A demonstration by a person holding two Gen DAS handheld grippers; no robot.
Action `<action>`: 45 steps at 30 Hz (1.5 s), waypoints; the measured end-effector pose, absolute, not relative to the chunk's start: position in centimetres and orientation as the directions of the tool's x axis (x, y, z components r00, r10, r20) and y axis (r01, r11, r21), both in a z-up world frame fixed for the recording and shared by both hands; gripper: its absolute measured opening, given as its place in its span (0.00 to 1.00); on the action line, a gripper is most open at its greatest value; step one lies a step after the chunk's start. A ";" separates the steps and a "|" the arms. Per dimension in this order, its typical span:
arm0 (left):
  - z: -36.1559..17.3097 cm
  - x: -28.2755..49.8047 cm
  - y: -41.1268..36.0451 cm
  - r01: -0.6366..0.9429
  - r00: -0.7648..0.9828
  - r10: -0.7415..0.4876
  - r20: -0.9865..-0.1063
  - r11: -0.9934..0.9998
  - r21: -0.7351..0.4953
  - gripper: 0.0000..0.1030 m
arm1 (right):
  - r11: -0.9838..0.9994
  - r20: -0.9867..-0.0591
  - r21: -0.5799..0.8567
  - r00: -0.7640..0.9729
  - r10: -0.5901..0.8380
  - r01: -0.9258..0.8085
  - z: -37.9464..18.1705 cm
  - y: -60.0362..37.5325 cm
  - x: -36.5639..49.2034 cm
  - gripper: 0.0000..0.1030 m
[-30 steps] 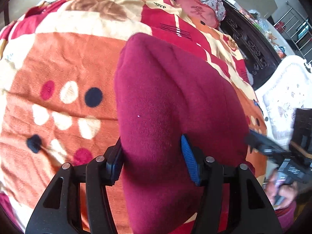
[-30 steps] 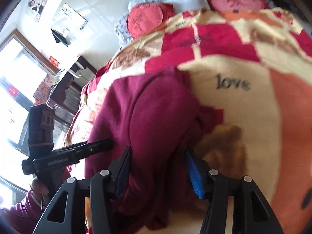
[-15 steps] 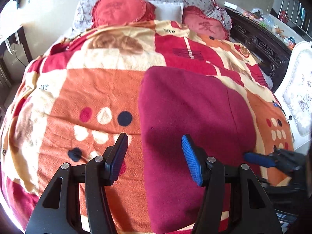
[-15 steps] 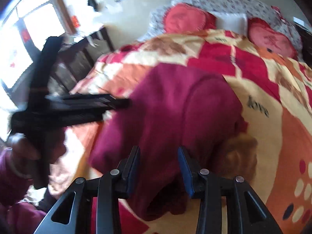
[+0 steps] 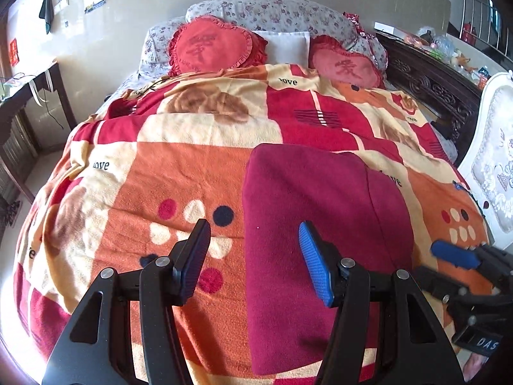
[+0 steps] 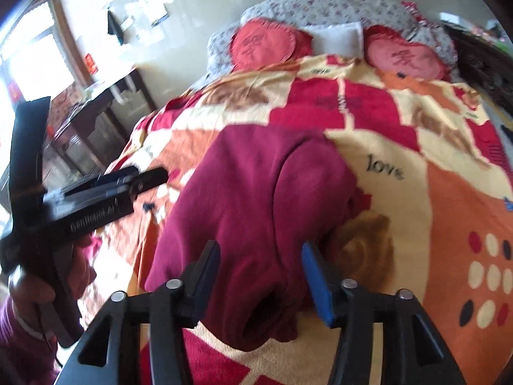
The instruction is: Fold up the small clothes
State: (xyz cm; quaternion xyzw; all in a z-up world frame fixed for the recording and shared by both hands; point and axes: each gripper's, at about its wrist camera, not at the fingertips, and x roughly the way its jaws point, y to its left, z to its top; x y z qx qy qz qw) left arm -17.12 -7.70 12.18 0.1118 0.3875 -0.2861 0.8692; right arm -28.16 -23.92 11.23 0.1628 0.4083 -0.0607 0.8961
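A dark red garment (image 5: 323,224) lies folded in a rough rectangle on the patterned blanket (image 5: 179,173). My left gripper (image 5: 255,263) is open and empty, held above the garment's left edge near its front. In the right wrist view the same garment (image 6: 256,199) lies in front of my right gripper (image 6: 261,276), which is open and empty just above its bunched near end. The right gripper's blue pad (image 5: 455,255) shows at the right of the left wrist view. The left gripper (image 6: 141,178) shows at the left of the right wrist view.
Two red heart cushions (image 5: 214,48) and a floral pillow (image 5: 275,9) lie at the head of the bed. A dark carved cabinet (image 5: 429,86) and a white chair (image 5: 497,160) stand on the right. A dark desk (image 5: 29,96) stands on the left.
Both grippers let go of the garment and drew back. The garment, held up a second ago, now lies flat on the blanket.
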 end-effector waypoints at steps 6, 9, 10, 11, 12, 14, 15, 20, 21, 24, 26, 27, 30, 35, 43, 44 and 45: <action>12.3 -17.6 -7.4 0.576 0.547 -0.398 -0.736 0.818 -0.014 0.56 | 0.932 -0.745 0.197 0.664 -0.061 0.306 12.8 -23.3 -27.6 0.50; 12.3 -17.5 -7.0 0.569 0.543 -0.399 -0.738 0.822 -0.026 0.56 | 0.916 -0.745 0.209 0.663 -0.079 0.343 12.9 -23.7 -27.3 0.50; 12.3 -17.5 -6.9 0.568 0.542 -0.400 -0.739 0.823 -0.028 0.56 | 0.912 -0.746 0.207 0.661 -0.088 0.355 13.0 -23.8 -27.2 0.50; 12.3 -17.4 -6.9 0.567 0.540 -0.400 -0.740 0.823 -0.031 0.56 | 0.908 -0.749 0.198 0.655 -0.103 0.369 12.9 -23.9 -27.1 0.50; 12.2 -17.4 -6.8 0.566 0.537 -0.401 -0.742 0.823 -0.035 0.56 | 0.906 -0.751 0.192 0.650 -0.112 0.378 12.9 -23.9 -27.0 0.50; 12.1 -17.3 -6.8 0.568 0.525 -0.406 -0.748 0.821 -0.047 0.56 | 0.901 -0.758 0.188 0.641 -0.121 0.391 12.7 -24.1 -26.8 0.51; 12.1 -17.2 -6.8 0.568 0.521 -0.407 -0.750 0.821 -0.050 0.56 | 0.899 -0.761 0.192 0.639 -0.117 0.393 12.5 -24.2 -26.7 0.52; 11.9 -17.1 -6.9 0.569 0.515 -0.407 -0.754 0.821 -0.055 0.56 | 0.892 -0.770 0.202 0.629 -0.111 0.404 12.0 -24.5 -26.6 0.58; 11.9 -17.1 -6.9 0.568 0.516 -0.407 -0.753 0.821 -0.054 0.56 | 0.891 -0.771 0.202 0.627 -0.110 0.405 11.9 -24.5 -26.6 0.59; 11.9 -17.1 -6.9 0.569 0.515 -0.407 -0.754 0.821 -0.054 0.56 | 0.889 -0.776 0.207 0.622 -0.106 0.409 11.7 -24.7 -26.5 0.59; 11.9 -17.1 -6.9 0.568 0.515 -0.408 -0.754 0.821 -0.056 0.56 | 0.887 -0.777 0.210 0.621 -0.104 0.411 11.6 -25.0 -26.4 0.59; 11.9 -17.1 -6.9 0.569 0.514 -0.408 -0.754 0.820 -0.055 0.56 | 0.887 -0.776 0.211 0.622 -0.104 0.412 11.6 -25.0 -26.4 0.59; 11.8 -17.1 -6.9 0.568 0.515 -0.406 -0.755 0.821 -0.055 0.56 | 0.885 -0.778 0.214 0.620 -0.102 0.414 11.5 -25.0 -26.4 0.59; 11.7 -16.8 -6.9 0.564 0.513 -0.404 -0.757 0.823 -0.057 0.56 | 0.883 -0.781 0.222 0.618 -0.093 0.414 11.3 -24.9 -26.3 0.59; 11.4 -16.5 -6.7 0.560 0.510 -0.401 -0.761 0.826 -0.059 0.56 | 0.882 -0.786 0.227 0.612 -0.084 0.412 11.1 -24.8 -26.0 0.59; 11.4 -16.5 -6.7 0.561 0.510 -0.400 -0.761 0.826 -0.059 0.56 | 0.883 -0.787 0.226 0.611 -0.084 0.412 11.0 -24.7 -26.0 0.59; 11.4 -16.5 -6.7 0.561 0.509 -0.400 -0.762 0.826 -0.058 0.56 | 0.883 -0.787 0.227 0.611 -0.082 0.412 11.0 -24.7 -26.0 0.59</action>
